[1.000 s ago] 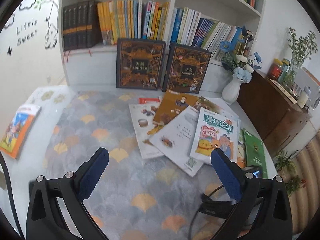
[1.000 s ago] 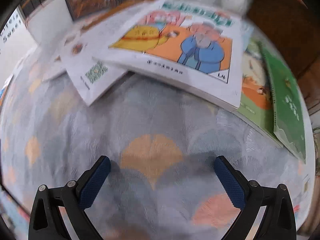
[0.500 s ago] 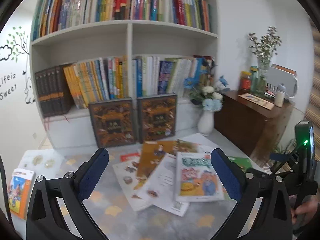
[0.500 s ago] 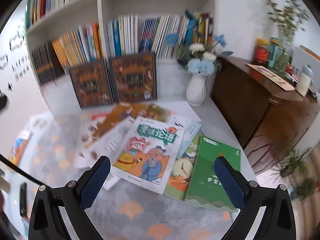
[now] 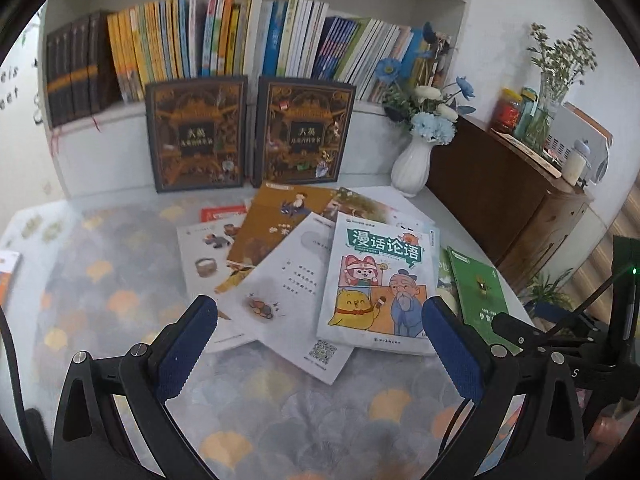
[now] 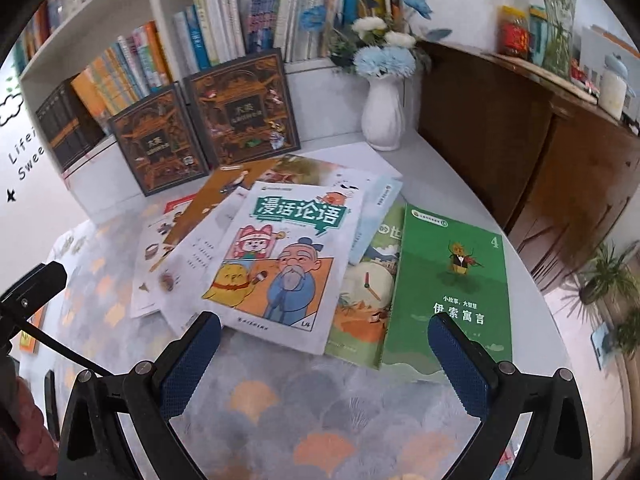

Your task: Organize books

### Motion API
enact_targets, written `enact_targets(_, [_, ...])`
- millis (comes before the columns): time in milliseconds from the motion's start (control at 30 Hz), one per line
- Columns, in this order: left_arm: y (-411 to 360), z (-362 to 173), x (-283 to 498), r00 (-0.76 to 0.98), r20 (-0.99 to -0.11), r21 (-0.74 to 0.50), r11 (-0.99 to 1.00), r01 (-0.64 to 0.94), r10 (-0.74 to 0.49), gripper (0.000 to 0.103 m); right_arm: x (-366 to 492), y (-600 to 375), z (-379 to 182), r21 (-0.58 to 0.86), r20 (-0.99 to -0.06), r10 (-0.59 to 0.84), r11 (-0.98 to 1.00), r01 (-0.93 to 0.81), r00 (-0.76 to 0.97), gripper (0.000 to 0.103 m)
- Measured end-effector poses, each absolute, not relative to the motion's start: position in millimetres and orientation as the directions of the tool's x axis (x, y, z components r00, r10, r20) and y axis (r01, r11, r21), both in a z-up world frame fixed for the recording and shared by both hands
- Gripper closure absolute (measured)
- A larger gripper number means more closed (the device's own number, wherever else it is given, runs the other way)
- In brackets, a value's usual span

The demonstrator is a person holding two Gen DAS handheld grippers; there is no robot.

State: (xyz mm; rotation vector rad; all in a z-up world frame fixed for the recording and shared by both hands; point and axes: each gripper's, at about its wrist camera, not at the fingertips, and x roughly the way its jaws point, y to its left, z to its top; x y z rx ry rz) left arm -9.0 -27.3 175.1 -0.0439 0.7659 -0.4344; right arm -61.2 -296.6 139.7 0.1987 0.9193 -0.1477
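Several thin books lie fanned in a loose pile on the table. On top is a white comic-cover book (image 5: 378,284) (image 6: 288,260). Right of it lies a green book (image 6: 452,292) (image 5: 478,292) over an orange-and-green one (image 6: 362,304). A white booklet (image 5: 288,300) and a brown book (image 5: 276,224) lie to the left. My left gripper (image 5: 320,344) is open and empty, above the table in front of the pile. My right gripper (image 6: 324,352) is open and empty, in front of the comic and green books.
Two dark ornate books (image 5: 196,132) (image 5: 304,132) lean against a white bookshelf (image 5: 256,20) full of upright books. A white vase of blue flowers (image 6: 382,112) stands at the back right beside a brown cabinet (image 6: 520,128). An orange book (image 5: 6,276) lies at the far left.
Both grippers have tilted down and moved closer to the table and the book pile. Both stay open and empty. The books have not moved.
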Motion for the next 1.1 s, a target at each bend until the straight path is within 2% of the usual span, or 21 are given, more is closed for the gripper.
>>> enact_targets(367, [-68, 131, 54, 0.533, -0.744, -0.185, 0.891, 0.414, -0.402, 0.003, -22, -311, 103, 0.073, -0.832, -0.053, 0.977, 0.202, 0.552, 0.000])
enact_targets(500, [-82, 106, 73, 0.471, -0.781, -0.205, 0.880, 0.428, -0.410, 0.012, -9, -316, 82, 0.102, -0.860, -0.015, 0.974, 0.201, 0.510, 0.000])
enact_targets(600, [-88, 87, 88, 0.415, -0.812, -0.230, 0.879, 0.418, -0.411, 0.031, 0, -321, 63, 0.130, -0.877, 0.010, 0.967, 0.217, 0.480, 0.000])
enact_targets(667, [-90, 81, 93, 0.400, -0.821, -0.237, 0.881, 0.409, -0.406, 0.032, 6, -324, 54, 0.113, -0.883, -0.008, 0.967, 0.228, 0.470, 0.001])
enact_targets(1033, [-109, 48, 109, 0.344, -0.864, -0.221, 0.892, 0.395, -0.367, 0.037, 26, -334, 30, 0.139, -0.896, 0.005, 0.953, 0.271, 0.444, 0.012])
enact_targets(1067, [-111, 49, 108, 0.346, -0.864, -0.215, 0.890, 0.401, -0.365, 0.037, 27, -331, 30, 0.138, -0.894, 0.007, 0.956, 0.261, 0.448, 0.015])
enact_targets(1100, [-114, 50, 108, 0.342, -0.866, -0.213, 0.888, 0.407, -0.365, 0.037, 27, -328, 31, 0.136, -0.893, 0.011, 0.960, 0.246, 0.450, 0.023])
